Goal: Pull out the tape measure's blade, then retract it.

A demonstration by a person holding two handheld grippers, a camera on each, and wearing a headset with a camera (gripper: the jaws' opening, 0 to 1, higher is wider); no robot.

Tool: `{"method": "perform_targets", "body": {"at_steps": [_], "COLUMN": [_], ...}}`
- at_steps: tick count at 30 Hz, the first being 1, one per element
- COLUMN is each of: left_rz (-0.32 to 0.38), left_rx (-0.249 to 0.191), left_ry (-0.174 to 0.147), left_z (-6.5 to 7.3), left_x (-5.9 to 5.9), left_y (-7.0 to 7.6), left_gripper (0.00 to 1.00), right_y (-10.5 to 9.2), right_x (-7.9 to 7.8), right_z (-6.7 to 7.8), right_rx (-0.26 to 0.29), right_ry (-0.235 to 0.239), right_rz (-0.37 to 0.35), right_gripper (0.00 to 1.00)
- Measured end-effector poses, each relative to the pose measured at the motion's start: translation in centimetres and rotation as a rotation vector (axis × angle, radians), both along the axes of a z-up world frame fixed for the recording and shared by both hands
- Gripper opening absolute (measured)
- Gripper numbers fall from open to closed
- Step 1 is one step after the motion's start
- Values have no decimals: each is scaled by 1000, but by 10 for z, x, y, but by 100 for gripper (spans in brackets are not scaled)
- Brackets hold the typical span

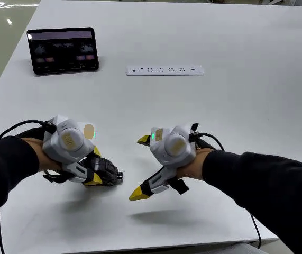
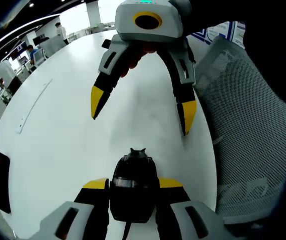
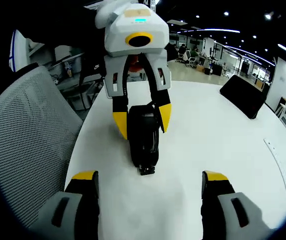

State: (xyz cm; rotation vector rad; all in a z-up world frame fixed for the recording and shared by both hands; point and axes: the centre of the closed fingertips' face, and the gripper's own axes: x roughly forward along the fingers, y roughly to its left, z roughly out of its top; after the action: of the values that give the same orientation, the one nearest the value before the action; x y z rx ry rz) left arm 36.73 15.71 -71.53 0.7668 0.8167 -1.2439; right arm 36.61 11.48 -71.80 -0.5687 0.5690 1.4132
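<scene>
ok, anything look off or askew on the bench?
Nothing stands out. Left gripper is shut on the tape measure, right gripper open facing it; tablet and power strip sit tidy farther back.

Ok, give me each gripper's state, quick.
Left gripper: shut on the tape measure.
Right gripper: open, holding nothing.

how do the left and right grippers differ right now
The left gripper is shut on the black tape measure; the right gripper holds nothing. The left gripper's jaws sit close together, the right gripper's spread wide. Both have white bodies and yellow tips and point toward each other.
</scene>
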Motion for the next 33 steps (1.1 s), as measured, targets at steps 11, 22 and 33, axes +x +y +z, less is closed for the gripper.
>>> {"method": "perform_targets", "body": {"at_steps": [11,22,33], "left_rz": [10,22,43], "left_rx": [-15,-28,-44], "left_ry": [6,29,38], "left_z": [-1,-1,-3], "left_x": [1,0,2], "left_y": [1,-1,-1], "left_gripper": [31,31,32], "right_y": [9,22,22], "right_x": [2,-4,-3], "right_z": [-26,-35,-39], "right_rx": [-61,-95,-106], "right_ry": [19,-18,-15], "right_rz": [14,76,96], "right_gripper": [44,15,9]}}
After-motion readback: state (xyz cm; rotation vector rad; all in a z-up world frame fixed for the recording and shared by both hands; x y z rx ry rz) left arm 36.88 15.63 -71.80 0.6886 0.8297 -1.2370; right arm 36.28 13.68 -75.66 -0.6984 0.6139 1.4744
